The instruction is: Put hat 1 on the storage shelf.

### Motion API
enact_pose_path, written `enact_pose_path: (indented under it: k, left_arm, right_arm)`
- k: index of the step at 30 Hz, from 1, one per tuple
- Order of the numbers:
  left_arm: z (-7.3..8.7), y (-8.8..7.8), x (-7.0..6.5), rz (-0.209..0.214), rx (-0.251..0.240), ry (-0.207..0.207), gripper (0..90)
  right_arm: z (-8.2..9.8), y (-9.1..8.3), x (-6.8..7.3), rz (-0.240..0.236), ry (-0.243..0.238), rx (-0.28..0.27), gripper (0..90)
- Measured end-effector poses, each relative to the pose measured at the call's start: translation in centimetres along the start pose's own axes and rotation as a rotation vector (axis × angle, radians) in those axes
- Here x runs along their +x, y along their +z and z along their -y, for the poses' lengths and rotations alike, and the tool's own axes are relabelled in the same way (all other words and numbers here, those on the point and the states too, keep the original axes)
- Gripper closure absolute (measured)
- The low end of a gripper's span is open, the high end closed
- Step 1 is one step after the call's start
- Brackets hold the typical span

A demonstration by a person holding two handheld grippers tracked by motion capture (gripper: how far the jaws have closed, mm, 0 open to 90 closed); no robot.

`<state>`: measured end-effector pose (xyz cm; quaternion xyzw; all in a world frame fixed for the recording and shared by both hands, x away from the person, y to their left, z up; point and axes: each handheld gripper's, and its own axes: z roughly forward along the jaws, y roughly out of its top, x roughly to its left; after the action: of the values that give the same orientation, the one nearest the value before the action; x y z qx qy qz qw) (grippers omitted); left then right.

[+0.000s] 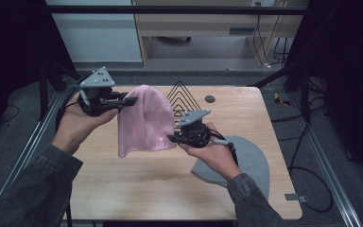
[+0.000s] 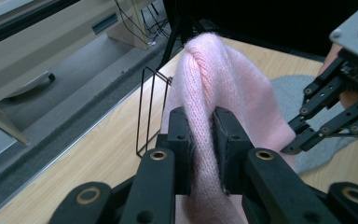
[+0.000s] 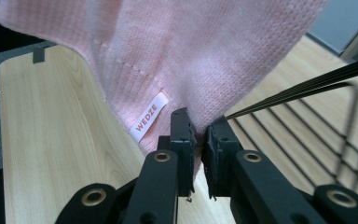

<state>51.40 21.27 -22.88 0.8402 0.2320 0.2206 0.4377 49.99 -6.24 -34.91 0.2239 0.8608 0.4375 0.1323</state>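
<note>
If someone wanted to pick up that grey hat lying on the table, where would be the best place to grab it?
Probably at the rim of the grey hat on its right side, coming down from above. It lies flat on the table, so a pinched edge lifts most easily, and that side is free, while the right gripper covers the left edge.

A pink knitted beanie with a small white label reading WEDZE near its hem hangs stretched above the wooden table, one edge bunched and pinched at upper left, a hem corner clamped at lower right, its body drooping between.
</note>
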Motion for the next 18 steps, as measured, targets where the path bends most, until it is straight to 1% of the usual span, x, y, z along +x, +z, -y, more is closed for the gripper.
enact_pose_path:
  k: [3,4,5,6,7,8,10,11,12,13,15,16,17,18]
  left_arm:
    - [-0.9,0.7,0.9,0.004,-0.012,-0.015,78.1]
    - [-1.5,0.9,1.3,0.007,-0.019,-0.02,78.0]
    - [-1.5,0.9,1.3,0.007,-0.019,-0.02,78.0]
    - [-1.8,1.1,1.5,0.01,-0.02,-0.019,78.0]
    - [-2.1,1.2,1.7,0.01,-0.025,-0.019,78.0]
    - [-2.5,1.3,1.8,0.01,-0.024,-0.017,78.0]
    - [-3.4,1.6,2.1,0.012,-0.024,-0.008,78.0]
    - [-4.1,1.9,2.4,0.011,-0.031,-0.006,78.0]
    - [-4.4,2.0,2.6,0.01,-0.033,-0.011,78.0]
    - [-4.4,2.0,2.6,0.01,-0.033,-0.011,78.0]
    - [-5.1,2.5,3.0,0.014,-0.039,-0.018,78.0]
    - [-5.9,3.0,3.5,0.011,-0.041,-0.025,78.0]
    - [-5.9,3.0,3.5,0.011,-0.041,-0.025,77.9]
    - [-6.3,3.2,3.7,0.01,-0.039,-0.024,77.9]
  right_arm:
    - [-0.8,-0.9,-0.9,0.007,-0.008,0.006,83.4]
    - [-1.2,-1.3,-1.3,0.014,-0.012,0.008,83.5]
    - [-1.2,-1.3,-1.3,0.014,-0.012,0.008,83.5]
    - [-1.4,-1.5,-1.6,0.018,-0.008,0.005,83.5]
    - [-1.8,-2.0,-2.3,0.019,-0.002,0.0,83.6]
    - [-1.8,-2.0,-2.3,0.019,-0.002,0.0,83.6]
    - [-2.4,-2.5,-2.9,0.028,-0.005,0.006,83.5]
    - [-2.8,-2.8,-3.5,0.033,0.003,0.005,83.5]
    - [-3.0,-3.0,-3.8,0.036,0.008,-0.002,83.5]
    - [-3.0,-3.0,-3.8,0.036,0.008,-0.002,83.5]
    - [-3.4,-3.3,-4.4,0.038,0.021,-0.011,83.5]
    - [-3.9,-3.6,-5.2,0.049,0.028,-0.014,83.5]
    - [-4.1,-3.7,-5.6,0.051,0.035,-0.017,83.6]
    - [-4.1,-3.7,-5.6,0.051,0.035,-0.017,83.6]
